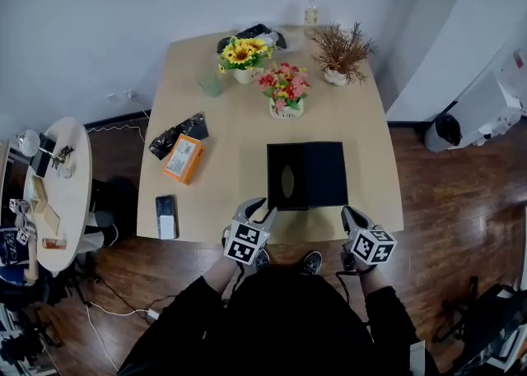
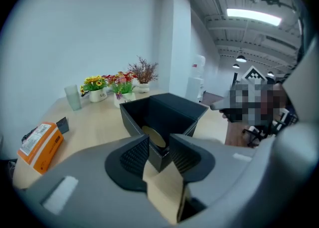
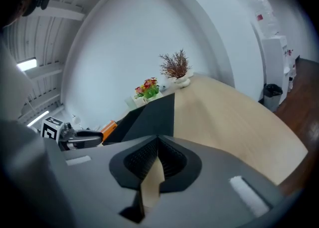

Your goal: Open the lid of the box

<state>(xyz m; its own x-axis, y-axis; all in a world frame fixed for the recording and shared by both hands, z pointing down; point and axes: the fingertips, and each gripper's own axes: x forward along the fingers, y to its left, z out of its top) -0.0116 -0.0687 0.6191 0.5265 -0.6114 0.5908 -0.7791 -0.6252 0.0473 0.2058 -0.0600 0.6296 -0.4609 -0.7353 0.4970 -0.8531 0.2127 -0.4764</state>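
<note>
The black box [image 1: 286, 175] lies near the table's front edge. Its inside is in view with a gold oval [image 2: 153, 137] on the bottom. The lid [image 1: 326, 174] lies folded out to its right; in the right gripper view the lid [image 3: 149, 114] is a dark slanted panel ahead. My left gripper [image 1: 262, 208] is at the box's front left corner. In the left gripper view that corner [image 2: 155, 158] sits between the pads of the left gripper [image 2: 158, 154], which press on it. My right gripper [image 1: 347, 214] is by the lid's front right corner. The right gripper [image 3: 158, 147] is shut with nothing between its pads.
An orange carton [image 1: 183, 158], a black packet [image 1: 179, 134] and a phone [image 1: 165, 216] lie on the left of the tan table [image 1: 362, 127]. Three flower pots [image 1: 285, 89], a green cup [image 1: 210, 82] and a bottle [image 1: 311, 12] stand at the back. A round side table [image 1: 70, 201] is at far left.
</note>
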